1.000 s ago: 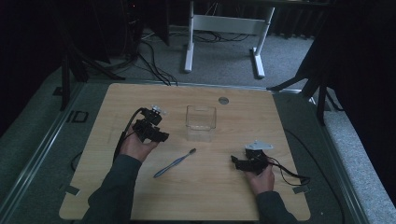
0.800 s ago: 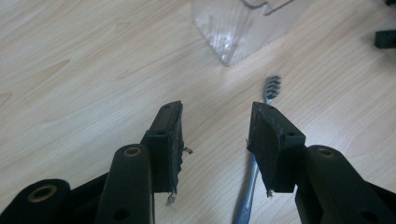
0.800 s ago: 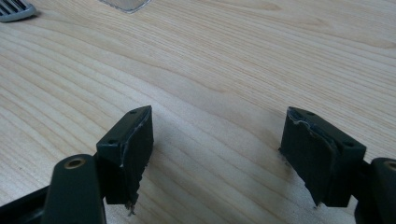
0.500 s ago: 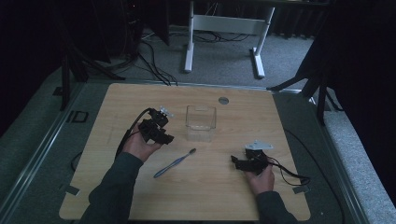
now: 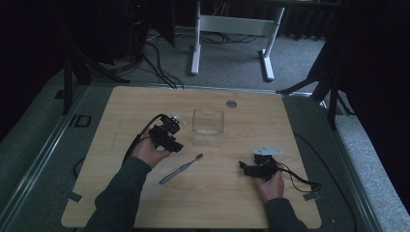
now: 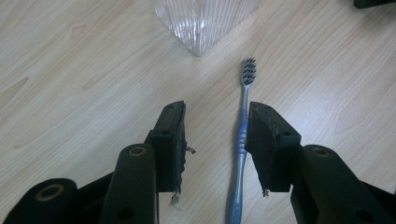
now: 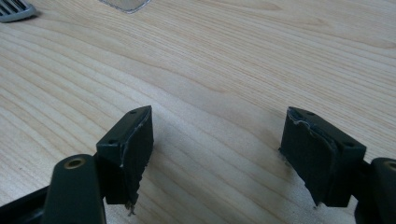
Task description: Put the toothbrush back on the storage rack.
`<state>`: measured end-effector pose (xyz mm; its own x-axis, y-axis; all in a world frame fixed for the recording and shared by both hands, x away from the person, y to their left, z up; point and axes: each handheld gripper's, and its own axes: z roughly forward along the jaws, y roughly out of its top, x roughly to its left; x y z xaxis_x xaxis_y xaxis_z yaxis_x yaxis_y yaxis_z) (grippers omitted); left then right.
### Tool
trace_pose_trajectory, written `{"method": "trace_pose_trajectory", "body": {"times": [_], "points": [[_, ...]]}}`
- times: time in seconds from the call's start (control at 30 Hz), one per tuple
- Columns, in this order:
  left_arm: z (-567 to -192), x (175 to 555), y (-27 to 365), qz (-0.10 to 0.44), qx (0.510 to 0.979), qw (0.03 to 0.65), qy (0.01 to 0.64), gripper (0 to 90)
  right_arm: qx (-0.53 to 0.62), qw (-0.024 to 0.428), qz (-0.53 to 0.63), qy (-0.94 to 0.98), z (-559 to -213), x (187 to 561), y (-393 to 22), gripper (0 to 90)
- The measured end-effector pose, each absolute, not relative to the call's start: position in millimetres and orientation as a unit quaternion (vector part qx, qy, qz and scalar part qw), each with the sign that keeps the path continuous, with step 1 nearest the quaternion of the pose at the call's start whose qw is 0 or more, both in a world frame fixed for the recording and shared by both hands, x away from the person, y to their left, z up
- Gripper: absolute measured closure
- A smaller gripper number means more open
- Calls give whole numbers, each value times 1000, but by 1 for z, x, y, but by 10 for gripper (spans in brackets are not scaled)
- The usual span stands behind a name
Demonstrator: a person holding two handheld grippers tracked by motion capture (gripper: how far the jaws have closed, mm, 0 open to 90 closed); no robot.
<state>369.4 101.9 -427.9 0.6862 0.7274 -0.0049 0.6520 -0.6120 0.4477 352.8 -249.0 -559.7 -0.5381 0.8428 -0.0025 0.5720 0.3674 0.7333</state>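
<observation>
The right gripper (image 7: 217, 154) hangs low over the worktop (image 7: 243, 60), a pale wooden surface with long grain lines, and its two black jaws rise from the bottom edge, standing wide apart with bare wood between them and nothing touching their pads. The pad on the right-hand jaw is chipped and ragged along its upper edge. At the top edge the corner of a clear container (image 7: 123, 4) shows on the wood, and in the top left corner lies a grey ribbed object (image 7: 14, 10), too cropped to identify.
</observation>
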Motion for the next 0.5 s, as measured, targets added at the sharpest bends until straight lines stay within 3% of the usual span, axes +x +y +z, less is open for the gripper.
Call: {"method": "trace_pose_trajectory", "body": {"times": [0.5], "points": [[-434,371,90,78,903,200,372,577,440,193,350,804,-560,353,-249,250]]}}
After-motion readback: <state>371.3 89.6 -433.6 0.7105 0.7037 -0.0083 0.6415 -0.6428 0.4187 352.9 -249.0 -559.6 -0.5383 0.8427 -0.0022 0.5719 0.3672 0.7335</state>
